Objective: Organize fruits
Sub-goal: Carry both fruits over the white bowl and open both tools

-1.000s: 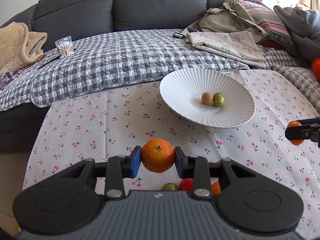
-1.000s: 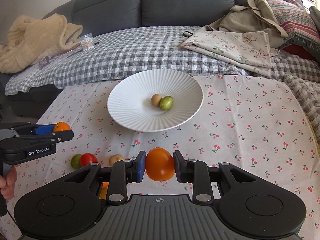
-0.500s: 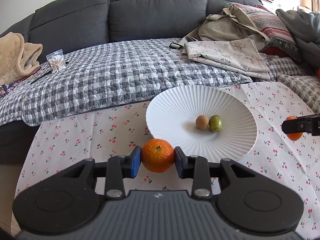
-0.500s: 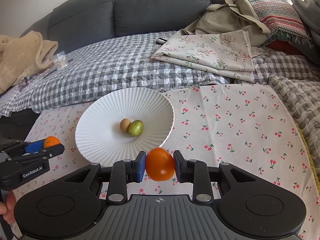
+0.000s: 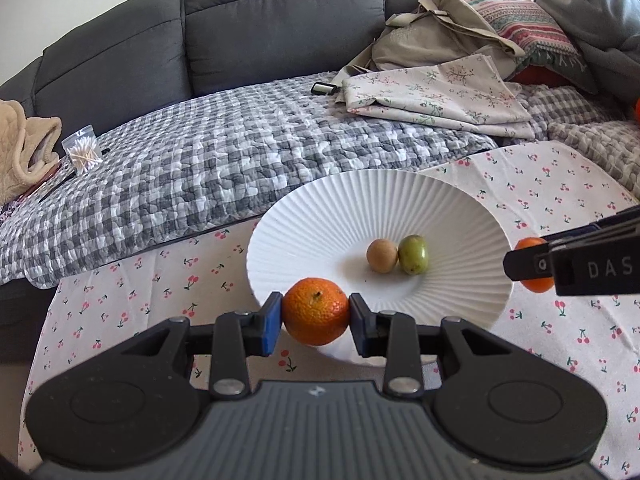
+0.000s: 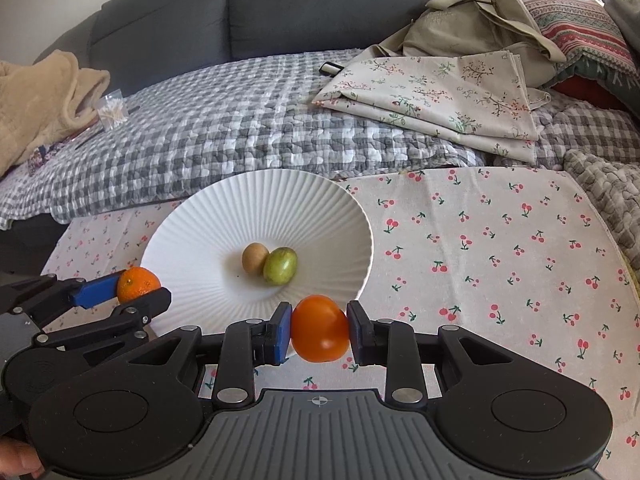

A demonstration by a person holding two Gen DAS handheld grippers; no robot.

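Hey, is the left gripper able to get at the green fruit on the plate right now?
Probably not as things stand: the left gripper is shut on the mandarin, so its jaws are full. The path across the white plate to the green fruit looks open otherwise.

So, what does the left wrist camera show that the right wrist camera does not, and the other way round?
Only the left wrist view shows the "DAS" lettering on the side of the right gripper.

Only the right wrist view shows the person's hand at the bottom left corner.

Both show the white ribbed plate with a small tan round fruit touching a green oval fruit, the left gripper clamping a dimpled orange mandarin, and the right gripper clamping a smooth orange-red tomato.
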